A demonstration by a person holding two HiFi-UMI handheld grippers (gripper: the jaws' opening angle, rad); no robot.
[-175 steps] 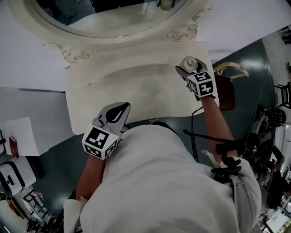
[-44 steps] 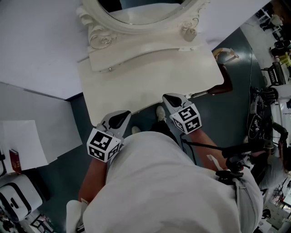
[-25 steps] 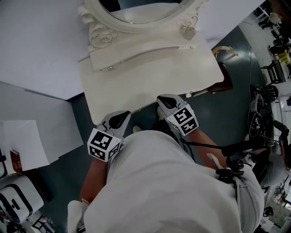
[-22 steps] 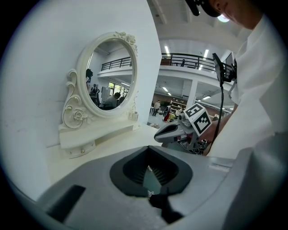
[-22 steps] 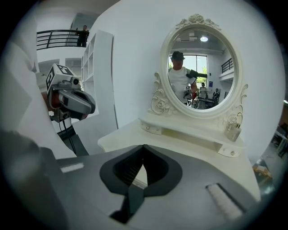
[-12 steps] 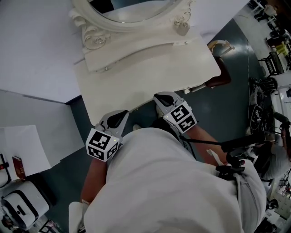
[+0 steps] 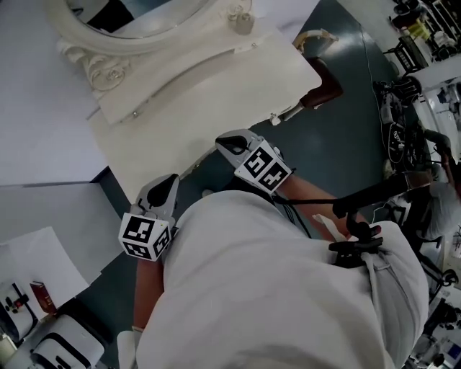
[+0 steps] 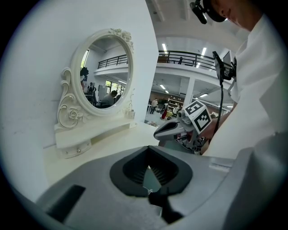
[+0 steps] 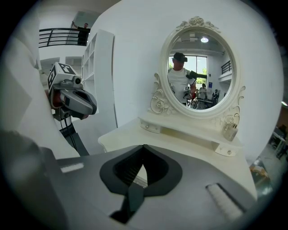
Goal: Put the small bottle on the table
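The job looked finished by this moment: the small bottle [image 7: 241,20] stood on the raised ledge of the bench [image 7: 216,94], just beside the right foot of the mirror [image 9: 200,67], at about 12 o'clock in your head view. It seemed upright, though it was too small there to be sure. Nothing touched it. Your right tongs [image 7: 227,143] were closed tip to tip with nothing between them, hovering at the near edge of the bench, well apart from the bottle. Your left tongs [image 7: 168,184] sat at about 8 o'clock from the right pair, likewise shut and empty. Judging from that, nothing was left but to rest. Seven seconds earlier your right tongs had been up at the bottle by the mirror's foot; since then you had drawn them back to the bench's front edge, leaving the bottle behind. Your left tongs had hardly shifted, and your head had swung so the bench slid toward 11 o'clock.
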